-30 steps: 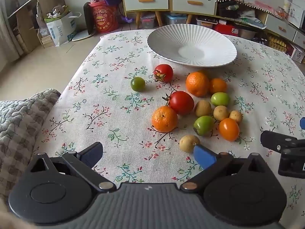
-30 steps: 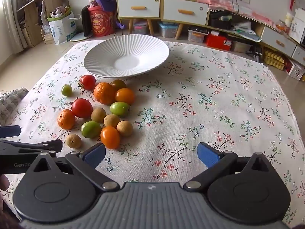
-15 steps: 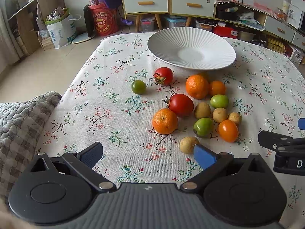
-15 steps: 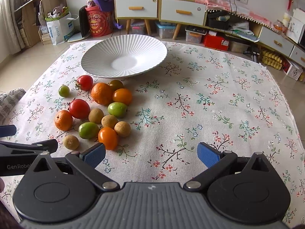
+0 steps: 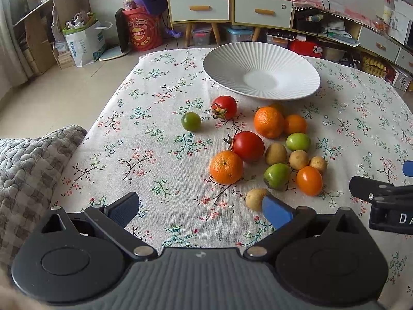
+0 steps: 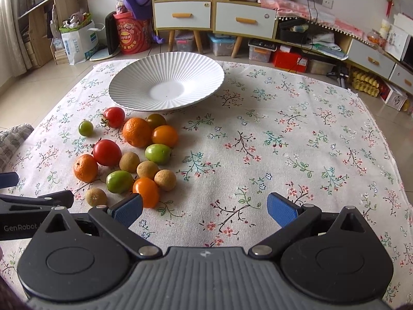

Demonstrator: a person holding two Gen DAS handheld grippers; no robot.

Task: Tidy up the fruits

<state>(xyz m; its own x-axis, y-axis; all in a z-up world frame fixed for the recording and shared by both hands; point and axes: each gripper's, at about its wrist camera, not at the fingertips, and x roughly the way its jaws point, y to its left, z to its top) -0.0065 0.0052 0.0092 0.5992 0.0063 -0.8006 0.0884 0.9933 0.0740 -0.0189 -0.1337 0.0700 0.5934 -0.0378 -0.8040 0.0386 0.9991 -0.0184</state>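
Note:
A white ribbed plate (image 5: 262,75) (image 6: 166,85) stands empty at the far side of the floral tablecloth. In front of it lie several loose fruits: two red tomatoes (image 5: 247,146) (image 6: 107,152), oranges (image 5: 226,167) (image 6: 136,131), green fruits (image 5: 276,176) (image 6: 119,181), small brown ones (image 5: 255,199) (image 6: 96,196) and a small green tomato (image 5: 191,121) (image 6: 86,128). My left gripper (image 5: 200,210) is open and empty, just short of the fruits. My right gripper (image 6: 205,208) is open and empty, to the right of them.
A grey quilted cushion (image 5: 28,160) lies at the table's left edge. Beyond the table stand a drawer cabinet (image 6: 214,18), a red drum (image 6: 131,35), shelves and floor clutter. The right gripper's side shows at the right of the left wrist view (image 5: 382,199).
Both grippers have tilted or risen slightly, so the table scene sits a little lower in view. Fruits and plate have not moved. Both stay open.

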